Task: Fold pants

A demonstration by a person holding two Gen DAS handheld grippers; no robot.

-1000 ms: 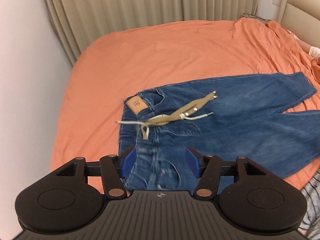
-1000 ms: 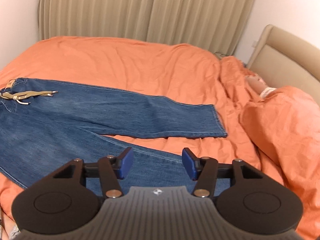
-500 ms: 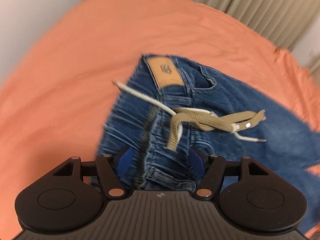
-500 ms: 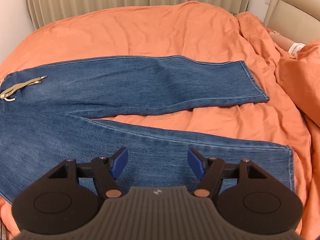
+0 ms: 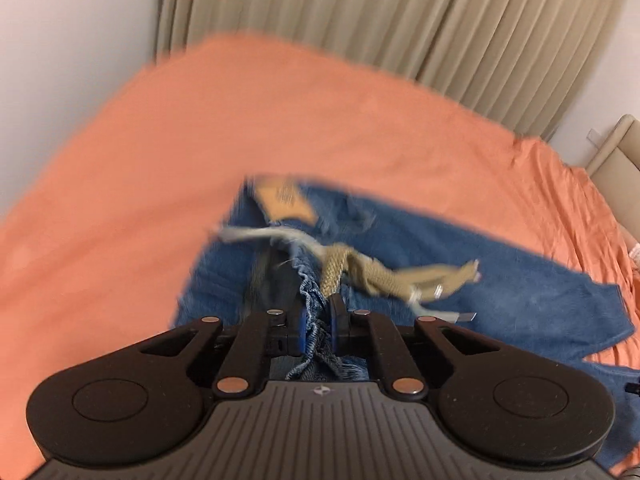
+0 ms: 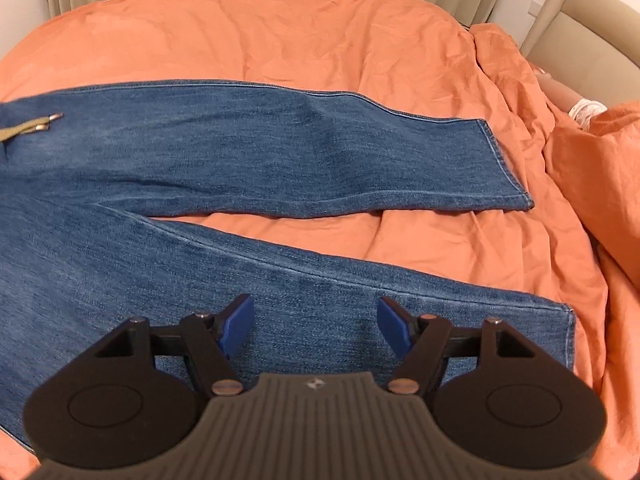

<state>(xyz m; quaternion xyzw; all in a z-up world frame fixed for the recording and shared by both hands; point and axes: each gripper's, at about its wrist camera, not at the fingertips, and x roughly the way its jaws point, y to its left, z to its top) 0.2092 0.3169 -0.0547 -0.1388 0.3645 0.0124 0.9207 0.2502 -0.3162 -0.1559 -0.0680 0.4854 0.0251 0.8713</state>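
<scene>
Blue denim pants (image 6: 248,160) spread flat on an orange bedspread (image 6: 280,32), legs running to the right, hems at the far right, waist off to the left. Upper leg lying further away, lower leg nearer, a wedge of orange cloth showing between them.

Left gripper (image 5: 319,320) pressed together on a bunched fold of the waistband (image 5: 310,300), denim puckered between the blue pads (image 5: 301,322). Much motion blur in the left wrist view. Tan drawstring (image 5: 384,276) with metal tips trailing to the right over the denim, a pale cord (image 5: 260,234) beside it running left. Tan leather patch (image 5: 286,202) on the waistband further off; print on it too blurred to read.

Right gripper (image 6: 316,326) with fingers spread wide, hovering over the near leg close to its hem (image 6: 570,340), touching nothing that can be seen. Drawstring ends visible at far left in that view.

Beige pleated curtain (image 5: 380,12) along the far side of the bed, white wall (image 5: 72,28) to its left. Beige padded headboard (image 6: 580,28) at far right. Rumpled orange duvet (image 6: 592,168) heaped at right, and a bit of bare skin with something white (image 6: 584,110) lying between it and the headboard; unclear what.

Small round emblem on each gripper body, not legible.
</scene>
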